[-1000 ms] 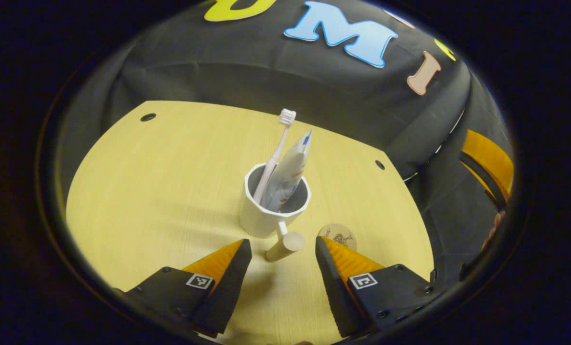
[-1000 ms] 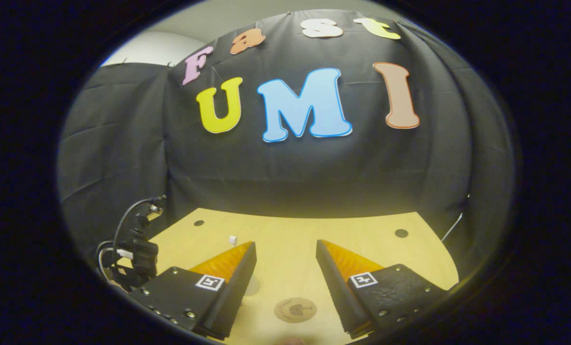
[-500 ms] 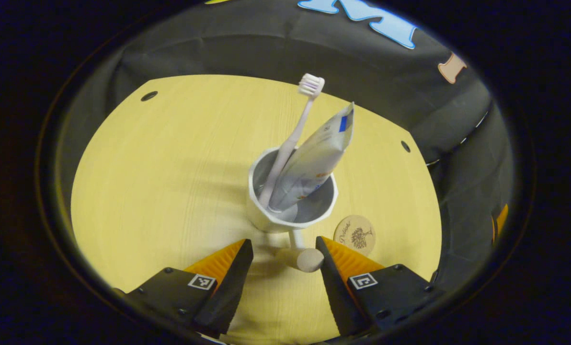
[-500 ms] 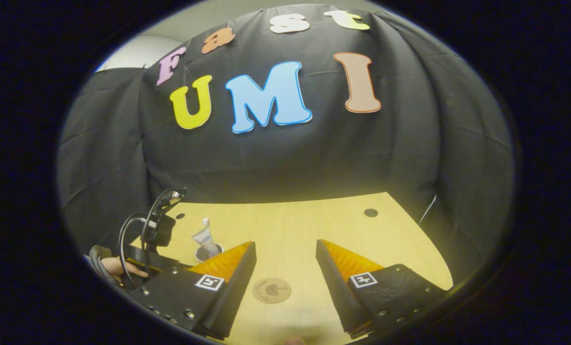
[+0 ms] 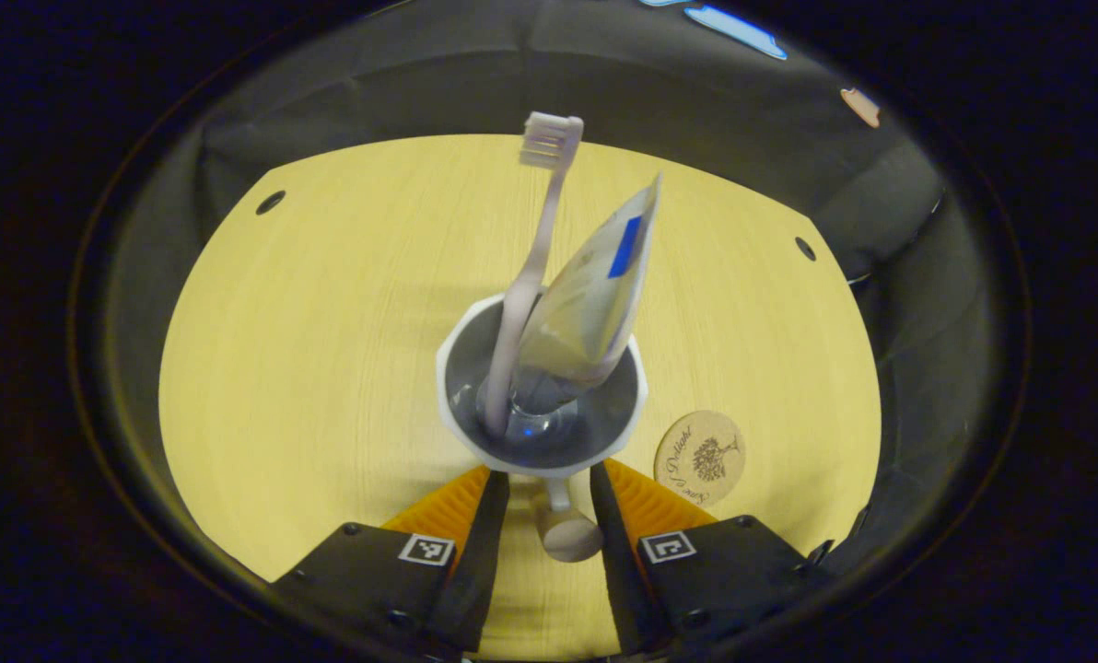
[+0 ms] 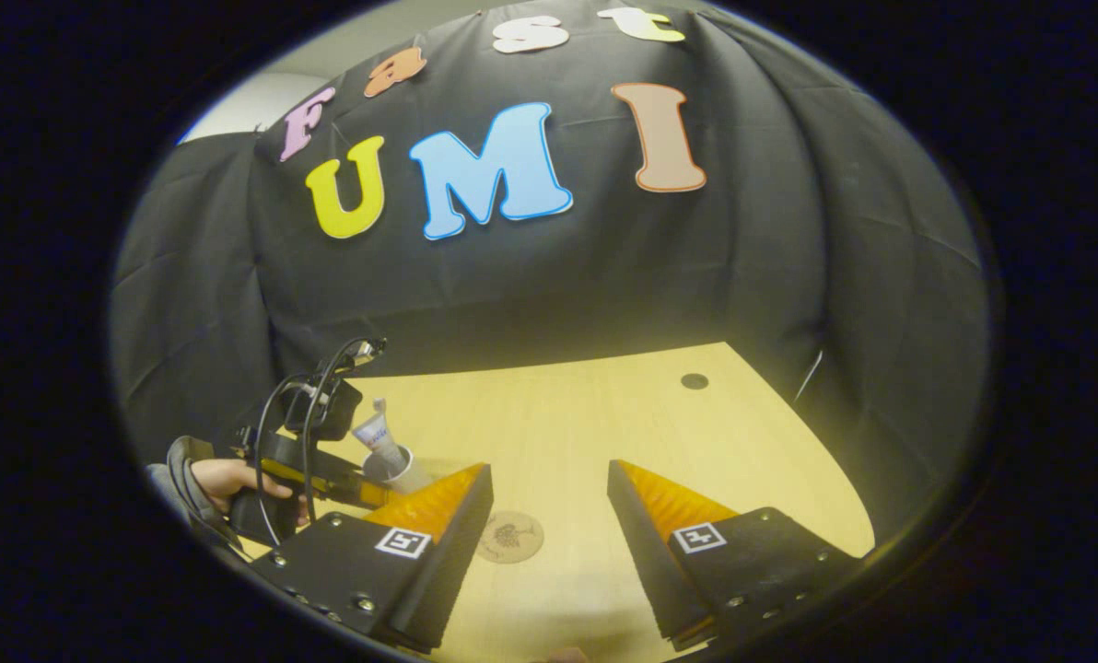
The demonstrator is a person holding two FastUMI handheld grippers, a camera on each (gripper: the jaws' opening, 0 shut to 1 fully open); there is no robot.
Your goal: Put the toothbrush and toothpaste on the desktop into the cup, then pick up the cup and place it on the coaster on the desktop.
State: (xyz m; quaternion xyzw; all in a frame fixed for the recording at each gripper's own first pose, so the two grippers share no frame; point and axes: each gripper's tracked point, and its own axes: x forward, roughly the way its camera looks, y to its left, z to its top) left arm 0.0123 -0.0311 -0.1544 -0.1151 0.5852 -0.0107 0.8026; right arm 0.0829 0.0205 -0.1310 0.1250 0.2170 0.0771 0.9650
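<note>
A white cup (image 5: pixel 567 433) stands on the yellow desktop (image 5: pixel 328 350) with a pale toothbrush (image 5: pixel 535 267) and a toothpaste tube (image 5: pixel 590 304) upright inside it. Its wooden handle (image 5: pixel 570 539) points toward my left gripper (image 5: pixel 549 471), whose fingers flank the handle closely, with a sliver of gap showing on the left. A round wooden coaster (image 5: pixel 699 458) lies just right of the cup. My right gripper (image 6: pixel 549 468) hangs open above the desktop with nothing between its fingers. Its view shows the coaster (image 6: pixel 509 537) ahead and the cup (image 6: pixel 400 465) at left.
In the right gripper view a hand (image 6: pixel 222 477) holds the left gripper's body (image 6: pixel 309 460), with cables, beside the cup. Small holes (image 5: pixel 270 202) (image 5: pixel 804 248) mark the desktop's far corners. Black cloth walls close in behind the table.
My left gripper has moved forward and over the cup, and its fingers have narrowed around the handle. The right gripper has swung, bringing the cup and the left gripper into its view.
</note>
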